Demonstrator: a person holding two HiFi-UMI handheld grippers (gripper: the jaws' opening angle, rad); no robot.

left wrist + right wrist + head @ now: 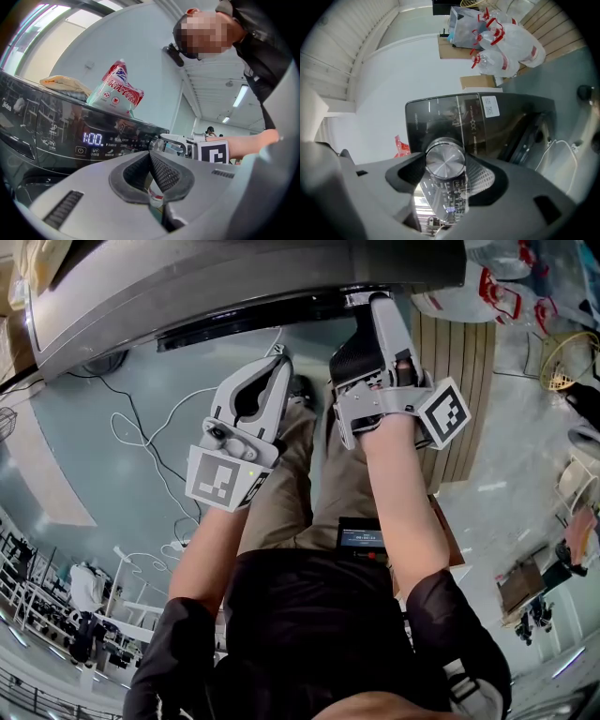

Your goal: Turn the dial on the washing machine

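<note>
The right gripper [446, 174] has its fingers clamped on the silver dial [445, 158] near the end of the washing machine [187, 287] panel. The left gripper [151, 164], its fingers pressed together on nothing, hangs clear of the machine's front edge.

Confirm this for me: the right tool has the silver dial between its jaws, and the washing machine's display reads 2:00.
The time is wrong. The display reads 1:00, not 2:00, as the left gripper view shows. The rest stands: in the right gripper view, the right tool has the silver dial between its jaws.
</note>
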